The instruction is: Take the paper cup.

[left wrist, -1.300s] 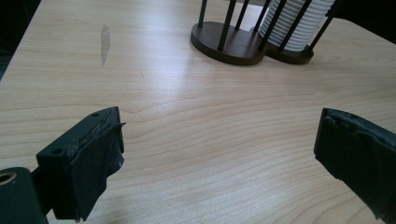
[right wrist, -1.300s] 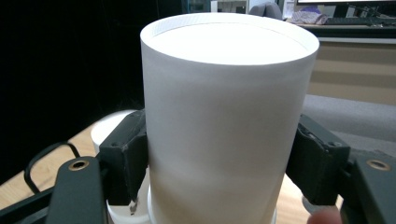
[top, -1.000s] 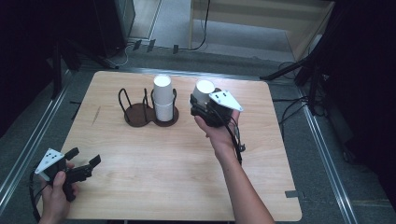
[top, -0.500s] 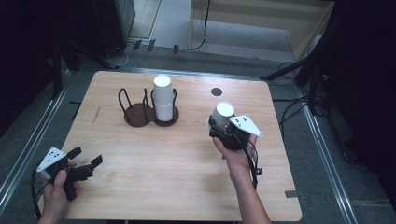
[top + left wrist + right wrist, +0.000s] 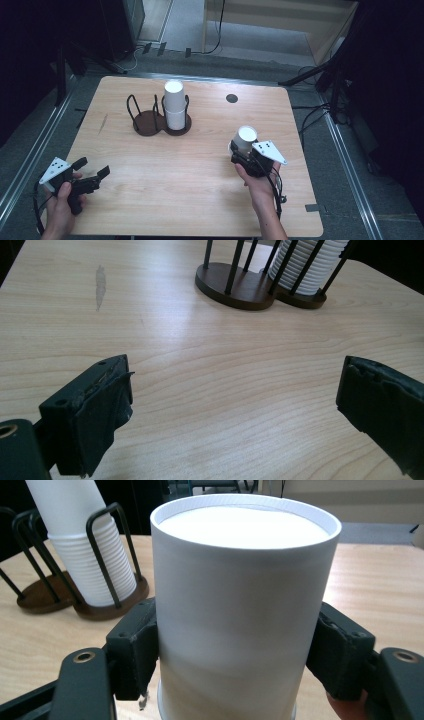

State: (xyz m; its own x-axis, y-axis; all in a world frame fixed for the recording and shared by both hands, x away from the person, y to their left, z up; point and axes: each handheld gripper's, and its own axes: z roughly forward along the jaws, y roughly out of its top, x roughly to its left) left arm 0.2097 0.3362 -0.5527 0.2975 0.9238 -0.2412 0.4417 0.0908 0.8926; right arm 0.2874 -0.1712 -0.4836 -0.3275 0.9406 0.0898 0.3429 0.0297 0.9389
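- At the table's [image 5: 200, 200] left near corner, the left gripper [image 5: 95, 172] rested low with its jaws spread wide and nothing between them; the left gripper view showed bare wood in the gap.
- Farther back, left of centre, stood the dark wire cup holder [image 5: 160, 117]: its left ring was vacant, its right ring held a stack of white cups [image 5: 175, 102].
- To the right, the right gripper [image 5: 242, 152] was clamped on a single white cup [image 5: 246, 137], upside down with its closed base up, at the table's right side, well apart from the holder.
- Judged from this, one cup had been taken off and was about to be set down; releasing it remained, and the stack looked far from used up.
- The right gripper view showed both pads pressing the cup's wall [image 5: 240, 605]; the high view hid that contact but gave the layout.
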